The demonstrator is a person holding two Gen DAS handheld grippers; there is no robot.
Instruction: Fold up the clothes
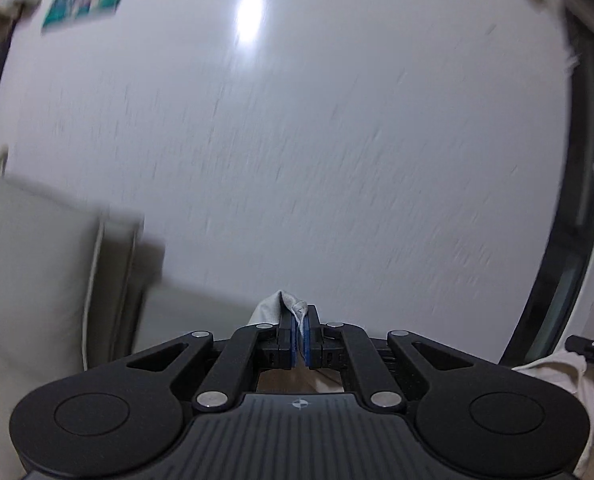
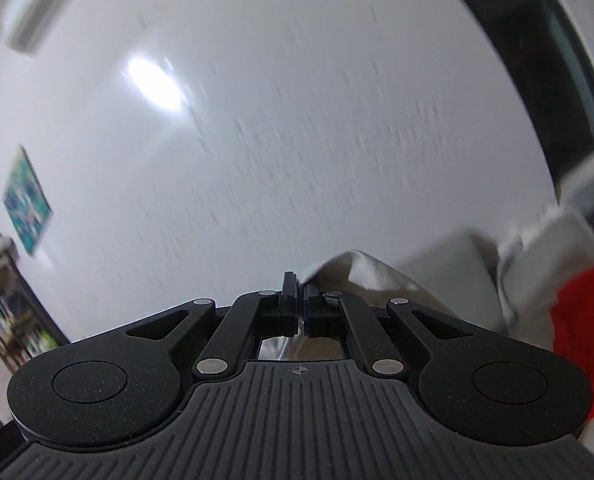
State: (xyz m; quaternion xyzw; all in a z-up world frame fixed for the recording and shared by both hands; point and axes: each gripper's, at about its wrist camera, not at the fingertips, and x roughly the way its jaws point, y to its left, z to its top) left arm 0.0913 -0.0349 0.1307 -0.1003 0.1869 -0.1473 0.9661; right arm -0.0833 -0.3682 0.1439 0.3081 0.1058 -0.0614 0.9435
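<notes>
A pale grey-white garment [image 1: 287, 304] sticks up from between the blue pads of my left gripper [image 1: 300, 320], which is shut on a corner of it. More of this cloth hangs at the lower right [image 1: 553, 372] of the left wrist view, beside the black tip of the other gripper [image 1: 593, 346]. In the right wrist view my right gripper [image 2: 300, 286] is shut on an edge of the garment [image 2: 361, 272], which drapes away to the right. Both grippers are held high and point at a white wall. Most of the garment hangs below, out of view.
A white wall [image 1: 317, 140] fills both views. A beige sofa [image 1: 37, 264] sits low left in the left wrist view and grey cushions [image 2: 457, 264] low right in the right wrist view. A red cloth [image 2: 585, 320], a teal picture [image 2: 27, 200], a shelf [image 2: 5, 312] and a dark window frame [image 1: 577, 220] ring the edges.
</notes>
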